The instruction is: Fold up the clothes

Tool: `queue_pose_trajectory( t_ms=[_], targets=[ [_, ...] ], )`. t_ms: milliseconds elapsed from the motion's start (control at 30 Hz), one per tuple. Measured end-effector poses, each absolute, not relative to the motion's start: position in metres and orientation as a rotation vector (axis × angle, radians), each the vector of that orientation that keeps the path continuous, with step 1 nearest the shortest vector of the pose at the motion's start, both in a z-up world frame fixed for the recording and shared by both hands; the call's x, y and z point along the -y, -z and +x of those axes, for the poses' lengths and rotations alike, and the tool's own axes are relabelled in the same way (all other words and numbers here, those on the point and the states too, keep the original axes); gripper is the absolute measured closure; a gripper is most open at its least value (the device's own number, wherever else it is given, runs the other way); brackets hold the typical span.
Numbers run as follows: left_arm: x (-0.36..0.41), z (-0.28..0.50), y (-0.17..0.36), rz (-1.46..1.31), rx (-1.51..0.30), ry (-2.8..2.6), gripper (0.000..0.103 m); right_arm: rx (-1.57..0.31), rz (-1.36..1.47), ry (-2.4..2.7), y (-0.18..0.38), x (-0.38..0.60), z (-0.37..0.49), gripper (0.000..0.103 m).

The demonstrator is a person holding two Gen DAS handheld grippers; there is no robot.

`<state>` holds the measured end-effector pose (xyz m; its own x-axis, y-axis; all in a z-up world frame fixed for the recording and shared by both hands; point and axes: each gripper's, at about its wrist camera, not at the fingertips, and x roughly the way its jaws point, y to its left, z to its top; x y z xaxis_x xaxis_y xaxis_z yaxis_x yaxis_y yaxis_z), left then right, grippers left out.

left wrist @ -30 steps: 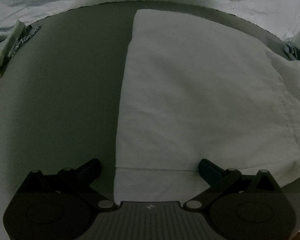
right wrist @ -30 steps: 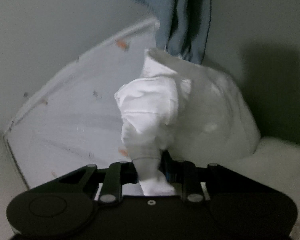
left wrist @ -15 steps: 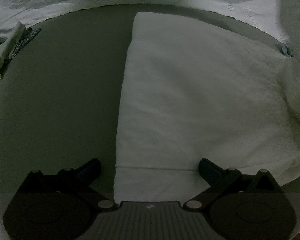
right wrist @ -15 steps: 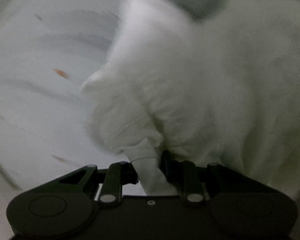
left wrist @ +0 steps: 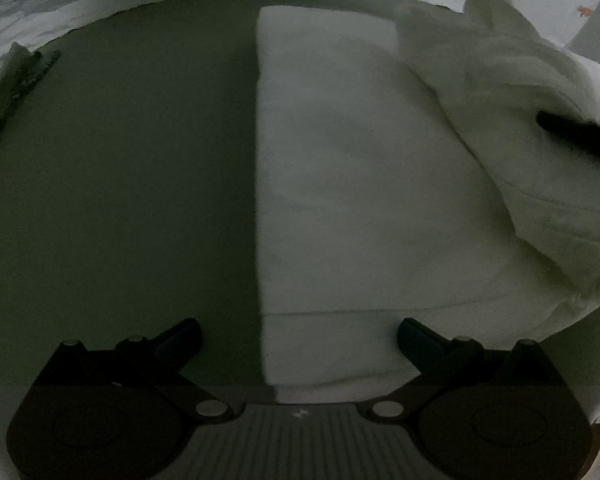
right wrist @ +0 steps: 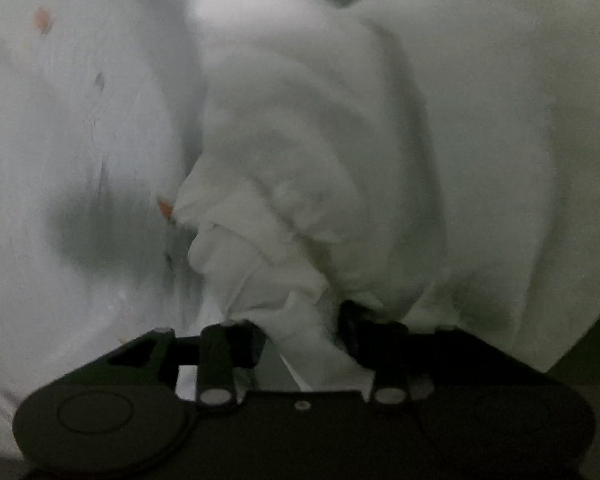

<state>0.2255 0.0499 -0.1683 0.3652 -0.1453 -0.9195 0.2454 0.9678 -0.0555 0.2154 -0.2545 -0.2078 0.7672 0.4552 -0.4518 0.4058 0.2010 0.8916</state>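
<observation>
A white garment (left wrist: 340, 168) lies flat on a dark grey-green surface (left wrist: 120, 180), with a straight folded edge on its left. My left gripper (left wrist: 298, 334) hovers open over the garment's near hem, one finger on each side of the fold line. From the right, a bunched sleeve part (left wrist: 520, 92) is drawn over the garment. In the right wrist view, my right gripper (right wrist: 300, 330) has this white bunch (right wrist: 296, 240) between its fingers. Its jaws are opening and the cloth still fills the gap. One dark right finger (left wrist: 572, 136) shows at the left wrist view's edge.
A pale sheet (left wrist: 140, 4) runs along the far side of the surface. The same kind of sheet, with small orange marks (right wrist: 60, 140), lies left of the bunch. A crumpled patterned cloth (left wrist: 16, 76) sits at the far left edge.
My right gripper swung the bunched sleeve in over the flat garment, and its fingers now stand wider apart. The left gripper sank slightly toward the hem and stayed open.
</observation>
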Motion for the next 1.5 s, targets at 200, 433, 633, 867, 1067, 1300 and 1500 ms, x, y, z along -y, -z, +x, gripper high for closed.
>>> queue_pose_trajectory(
  t_ms=[200,433,633,867,1067,1300,1500],
  targets=[
    [-0.077,0.218,0.160,0.088,-1.144,0.220,0.000,-0.793,1.235,-0.158,0.177,0.232,0.234,0.026],
    [-0.091,0.216,0.168,0.012,-1.166,0.202,0.000,-0.767,1.243,-0.216,0.175,0.248,0.248,0.018],
    [-0.065,0.243,0.181,-0.018,-1.182,0.191,0.000,-0.635,1.241,-0.457,0.146,0.254,0.217,0.017],
    [-0.069,0.258,0.165,-0.062,-1.153,0.178,0.000,-0.486,1.200,-0.304,0.139,0.311,0.192,0.048],
    [-0.101,0.258,0.122,-0.361,-0.992,0.191,0.001,-0.498,1.329,-0.137,0.179,0.334,0.191,0.053],
    [-0.106,0.292,0.132,-0.848,-0.946,0.469,0.001,-0.454,1.544,-0.094,0.206,0.366,0.203,0.046],
    [-0.085,0.320,0.170,-0.805,-1.103,0.490,0.001,-0.413,1.609,-0.117,0.212,0.387,0.225,0.042]
  ],
)
